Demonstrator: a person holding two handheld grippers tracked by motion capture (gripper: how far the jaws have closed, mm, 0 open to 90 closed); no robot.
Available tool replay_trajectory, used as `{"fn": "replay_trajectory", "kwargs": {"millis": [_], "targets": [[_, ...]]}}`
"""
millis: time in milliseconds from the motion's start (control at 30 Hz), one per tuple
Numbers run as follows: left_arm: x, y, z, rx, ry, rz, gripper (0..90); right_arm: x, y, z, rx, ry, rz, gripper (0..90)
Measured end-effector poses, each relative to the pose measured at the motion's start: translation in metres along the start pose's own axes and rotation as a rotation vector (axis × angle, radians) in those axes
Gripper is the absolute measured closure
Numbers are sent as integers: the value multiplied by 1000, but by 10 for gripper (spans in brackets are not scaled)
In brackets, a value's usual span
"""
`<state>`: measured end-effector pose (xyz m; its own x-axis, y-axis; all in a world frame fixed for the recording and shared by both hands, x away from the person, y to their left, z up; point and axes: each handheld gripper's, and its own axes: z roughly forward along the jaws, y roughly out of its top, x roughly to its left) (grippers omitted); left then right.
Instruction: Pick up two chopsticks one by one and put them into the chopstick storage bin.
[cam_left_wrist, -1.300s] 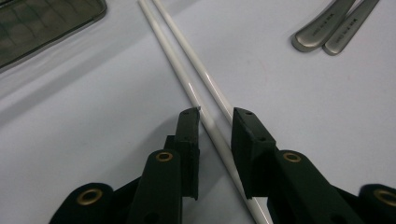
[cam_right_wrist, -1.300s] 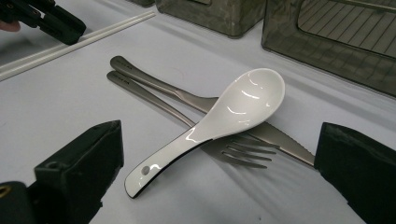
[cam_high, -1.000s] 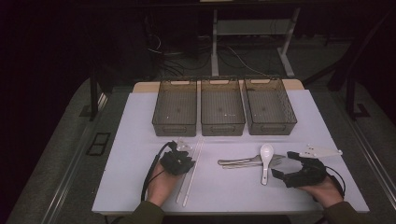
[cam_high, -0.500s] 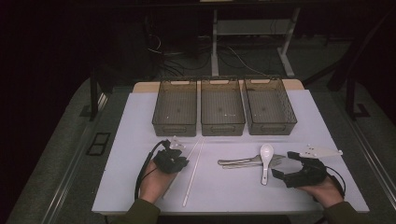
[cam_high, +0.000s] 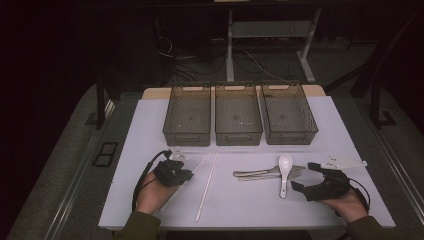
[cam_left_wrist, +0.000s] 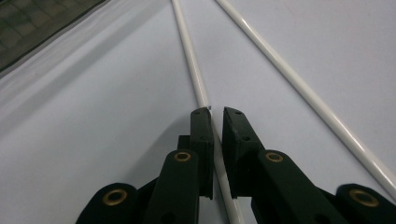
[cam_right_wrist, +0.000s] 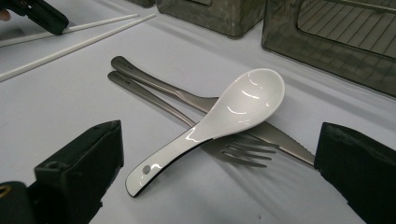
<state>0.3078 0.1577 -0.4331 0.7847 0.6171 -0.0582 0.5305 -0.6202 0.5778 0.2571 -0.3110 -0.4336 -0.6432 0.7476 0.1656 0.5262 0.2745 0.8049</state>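
A: What is the left gripper (cam_left_wrist: 214, 112) doing?
B: Its jaws are clamped on one chopstick (cam_left_wrist: 192, 65), low on the table (cam_high: 240, 200); the other chopstick (cam_left_wrist: 299, 88) lies just beside it.
A: And the right gripper (cam_high: 302, 176)?
B: Jaws wide apart, holding nothing, facing the spoon (cam_right_wrist: 219, 119) that lies across a fork (cam_right_wrist: 233, 149) and knife (cam_right_wrist: 187, 95).
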Motion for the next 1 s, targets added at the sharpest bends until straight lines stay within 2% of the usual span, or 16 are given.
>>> {"fn": "replay_trajectory", "kwargs": {"millis": [100,200,300,600,767,800,900,1000], "targets": [[5,-5,-4,-4,-10,-6,827,0,0,0,0,-1,0,13],[12,-10,-9,3,-13,18,830,0,0,0,-1,-1,1,13],[17,-13,-12,15,3,24,836,0,0,0,0,-1,0,13],[18,-16,-14,-6,4,10,822,0,0,0,-1,0,0,13],[12,-26,-23,-67,-8,-45,729,0,0,0,0,0,1,13],[11,-28,-25,-79,-5,-45,729,0,0,0,1,-1,0,13],[8,-38,-27,-104,17,-90,730,0,0,0,2,1,-2,13],[10,-42,-26,-109,16,-118,744,1,0,0,2,1,-4,13]]}}
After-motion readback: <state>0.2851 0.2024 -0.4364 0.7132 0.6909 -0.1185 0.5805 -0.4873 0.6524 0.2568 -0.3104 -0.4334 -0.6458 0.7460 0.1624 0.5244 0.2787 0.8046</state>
